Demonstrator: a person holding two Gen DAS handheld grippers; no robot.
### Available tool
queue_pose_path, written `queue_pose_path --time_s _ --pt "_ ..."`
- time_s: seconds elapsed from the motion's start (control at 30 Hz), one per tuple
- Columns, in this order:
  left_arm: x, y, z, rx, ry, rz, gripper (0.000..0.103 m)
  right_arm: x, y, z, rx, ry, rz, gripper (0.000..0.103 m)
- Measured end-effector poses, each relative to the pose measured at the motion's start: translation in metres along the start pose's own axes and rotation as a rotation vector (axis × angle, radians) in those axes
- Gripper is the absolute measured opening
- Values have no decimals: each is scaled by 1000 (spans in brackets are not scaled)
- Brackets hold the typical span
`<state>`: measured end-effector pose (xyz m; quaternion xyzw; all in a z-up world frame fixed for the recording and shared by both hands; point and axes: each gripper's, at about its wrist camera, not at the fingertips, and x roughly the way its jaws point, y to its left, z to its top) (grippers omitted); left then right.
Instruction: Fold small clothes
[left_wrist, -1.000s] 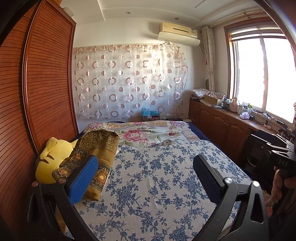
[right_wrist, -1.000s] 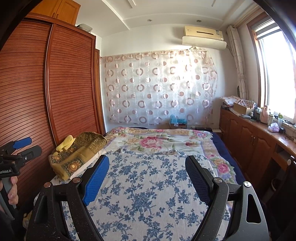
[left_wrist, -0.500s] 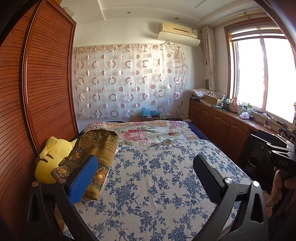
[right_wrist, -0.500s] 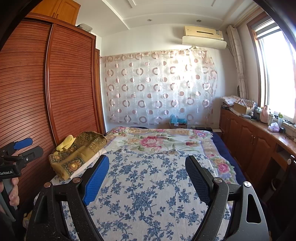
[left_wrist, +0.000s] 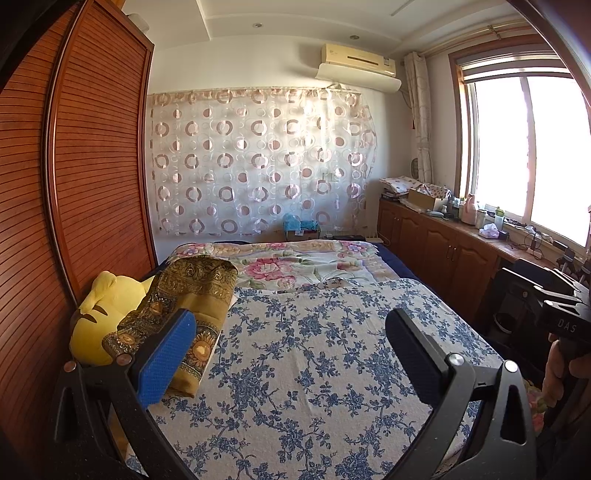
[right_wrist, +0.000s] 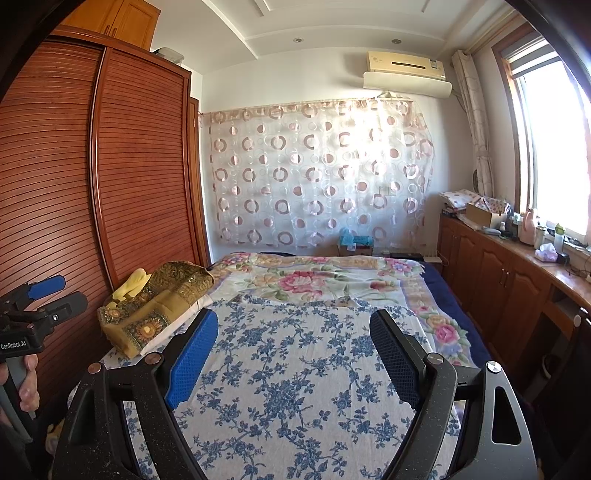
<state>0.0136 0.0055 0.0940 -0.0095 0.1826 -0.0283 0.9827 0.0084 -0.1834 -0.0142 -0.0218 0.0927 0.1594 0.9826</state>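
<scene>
Left wrist view: the left tool (left_wrist: 288, 339) is seen spread wide with nothing between its fingers, held above a bed (left_wrist: 314, 369) covered by a blue-flowered sheet. The right tool (right_wrist: 291, 347) is likewise released and empty over the same sheet. No small garment can be made out on the bed; only a folded gold patterned cloth (left_wrist: 184, 295) is seen at the left edge, draped against a yellow plush toy (left_wrist: 99, 314) beside the wooden wardrobe (left_wrist: 74, 184)
</scene>
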Motion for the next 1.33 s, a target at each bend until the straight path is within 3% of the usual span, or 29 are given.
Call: queue_pose_path --time_s 1.33 --pt "-1 -1 -1 -1 -5 1 103 -4 0 0 -4 -3 -3 86"
